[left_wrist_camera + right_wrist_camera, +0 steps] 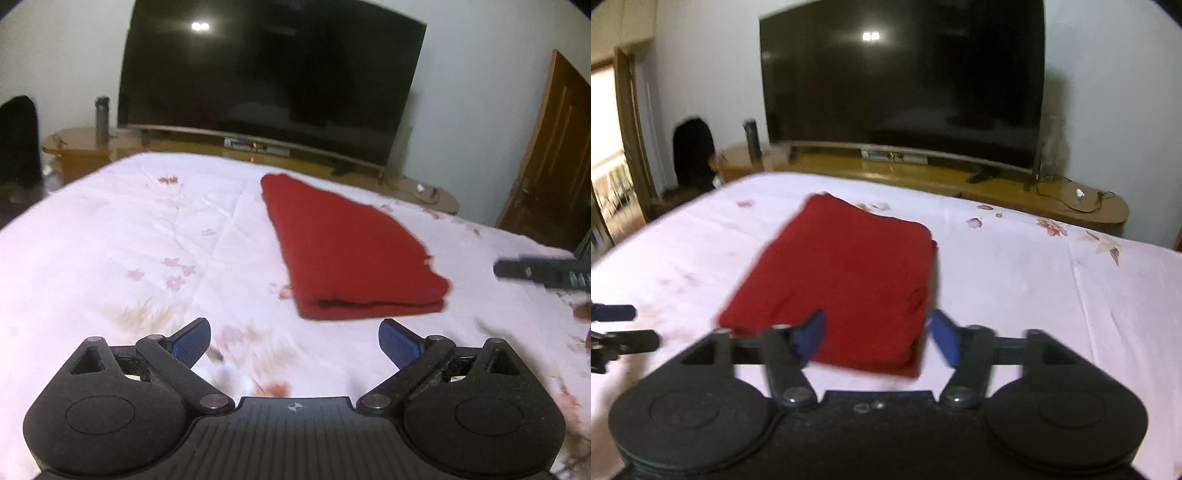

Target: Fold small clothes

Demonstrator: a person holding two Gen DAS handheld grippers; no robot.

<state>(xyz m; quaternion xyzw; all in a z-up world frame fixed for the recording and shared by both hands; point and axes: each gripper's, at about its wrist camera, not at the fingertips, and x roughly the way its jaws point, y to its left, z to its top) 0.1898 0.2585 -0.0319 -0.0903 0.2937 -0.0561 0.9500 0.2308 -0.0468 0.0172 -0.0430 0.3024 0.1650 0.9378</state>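
Observation:
A red garment (347,251) lies folded flat on the bed's white floral sheet (147,229). My left gripper (294,343) is open and empty, just short of the garment's near folded edge and a little left of it. My right gripper (877,339) is open and empty, with the garment (842,277) directly ahead and its near edge between the blue pads (943,338). The right gripper also shows at the right edge of the left wrist view (543,273). The left gripper's fingers (617,328) show at the left edge of the right wrist view.
A large dark TV (273,77) stands on a long wooden stand (960,177) past the bed's far edge. A grey bottle (102,118) stands on the stand's left end. A wooden door (554,147) is at the right.

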